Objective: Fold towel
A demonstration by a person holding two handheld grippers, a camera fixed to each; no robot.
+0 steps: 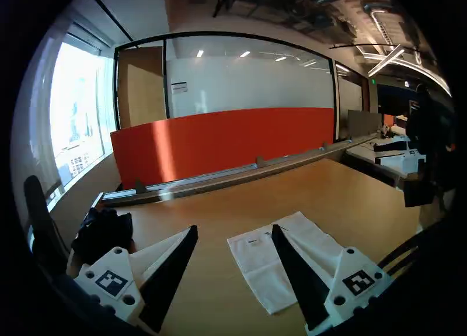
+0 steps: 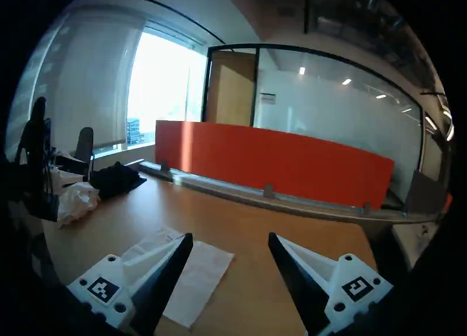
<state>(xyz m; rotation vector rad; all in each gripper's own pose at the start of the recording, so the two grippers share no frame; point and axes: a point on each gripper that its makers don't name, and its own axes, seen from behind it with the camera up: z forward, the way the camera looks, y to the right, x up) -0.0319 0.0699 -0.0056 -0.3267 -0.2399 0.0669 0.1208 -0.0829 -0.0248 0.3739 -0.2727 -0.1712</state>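
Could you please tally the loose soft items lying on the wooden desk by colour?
White: 2 (flat towel, crumpled bundle)
Black: 1 (dark heap)
Total: 3

One finger [image 1: 295, 272] of the left gripper [image 1: 233, 227] is covering part of the towel [image 1: 257, 260] — near right corner included. The dark heap [image 2: 117, 179] on the table [image 2: 251, 225] is looking too shadowy to identify.
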